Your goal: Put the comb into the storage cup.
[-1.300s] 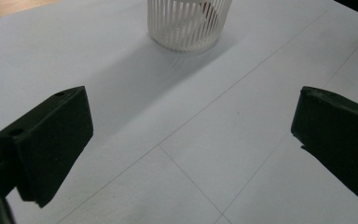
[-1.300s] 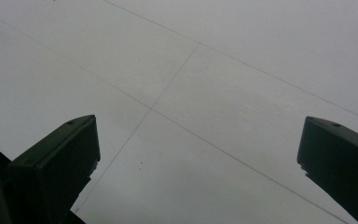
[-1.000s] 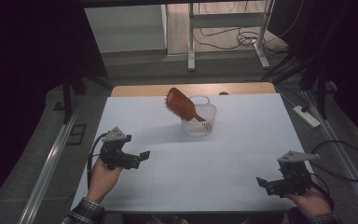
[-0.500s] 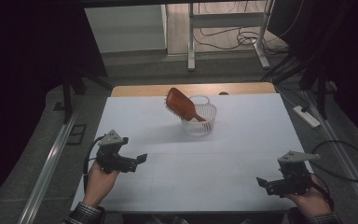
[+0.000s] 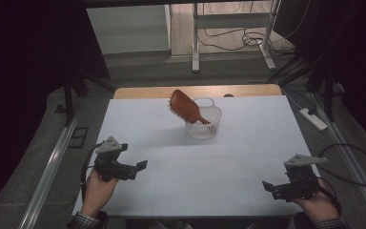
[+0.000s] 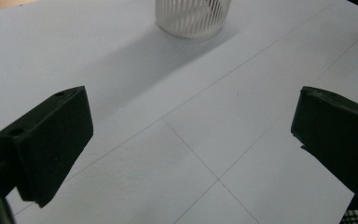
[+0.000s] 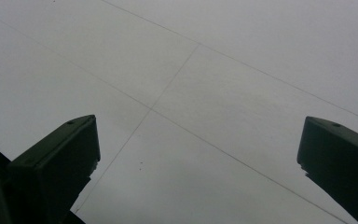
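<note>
Hairbrush (image 5: pixel 187 108) leans head-up in a white slatted basket (image 5: pixel 203 123) at the table's (image 5: pixel 248 157) far middle, both grippers, left (image 5: pixel 140 165) and right (image 5: pixel 267 185), empty and spread wide near the front edge. A clean lift likely means pinching the paddle. The left gripper view adds the basket's ribbed wall (image 6: pixel 193 18).

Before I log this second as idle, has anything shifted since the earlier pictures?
The left gripper has drawn back toward the person's edge of the table and slightly left, jaws apart, empty. The right gripper stayed at the near right, open. The brown hairbrush remains propped in the white basket; nothing was grasped or released.
</note>
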Demonstrator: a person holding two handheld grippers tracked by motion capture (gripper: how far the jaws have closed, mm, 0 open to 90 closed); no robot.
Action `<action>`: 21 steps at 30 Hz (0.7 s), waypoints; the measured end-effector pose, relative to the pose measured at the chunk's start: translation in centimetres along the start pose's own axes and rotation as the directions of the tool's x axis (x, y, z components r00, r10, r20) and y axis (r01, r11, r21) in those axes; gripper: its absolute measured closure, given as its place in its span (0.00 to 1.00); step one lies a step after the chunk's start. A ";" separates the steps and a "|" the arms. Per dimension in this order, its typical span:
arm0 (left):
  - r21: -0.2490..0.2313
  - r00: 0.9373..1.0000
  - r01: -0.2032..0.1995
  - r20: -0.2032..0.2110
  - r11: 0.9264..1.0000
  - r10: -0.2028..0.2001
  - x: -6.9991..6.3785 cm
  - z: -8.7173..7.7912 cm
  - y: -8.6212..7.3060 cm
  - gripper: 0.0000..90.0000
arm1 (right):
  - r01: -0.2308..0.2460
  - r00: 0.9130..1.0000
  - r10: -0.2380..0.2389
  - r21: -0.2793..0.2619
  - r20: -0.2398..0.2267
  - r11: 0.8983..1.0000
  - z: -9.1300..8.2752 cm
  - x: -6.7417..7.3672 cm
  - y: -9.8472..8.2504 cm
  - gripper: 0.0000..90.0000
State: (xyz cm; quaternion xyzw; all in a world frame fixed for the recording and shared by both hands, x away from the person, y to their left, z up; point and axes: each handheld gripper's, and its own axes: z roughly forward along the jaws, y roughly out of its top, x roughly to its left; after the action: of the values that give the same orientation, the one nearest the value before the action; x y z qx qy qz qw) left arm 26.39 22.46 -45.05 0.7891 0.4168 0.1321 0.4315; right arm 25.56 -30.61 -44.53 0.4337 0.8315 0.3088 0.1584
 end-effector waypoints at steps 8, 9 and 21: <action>0.005 1.000 -0.002 -0.011 1.000 0.002 -0.1 -0.4 -0.4 0.00 | 0.001 1.000 -0.001 0.000 0.001 1.000 0.0 0.0 0.0 0.00; 0.003 1.000 0.000 -0.012 1.000 0.000 -0.1 -0.5 -0.5 0.00 | 0.002 1.000 -0.002 0.000 0.001 1.000 0.0 0.0 0.0 0.00; 0.003 1.000 0.006 -0.025 1.000 -0.006 -0.2 -1.3 -1.2 0.00 | 0.001 1.000 -0.001 0.001 0.000 1.000 0.0 0.0 0.0 0.00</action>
State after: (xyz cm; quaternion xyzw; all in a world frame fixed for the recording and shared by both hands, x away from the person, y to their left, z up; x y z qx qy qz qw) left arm 24.83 23.38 -45.23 0.7868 0.4246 0.1402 0.4255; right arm 25.57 -30.60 -44.54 0.4334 0.8319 0.3082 0.1584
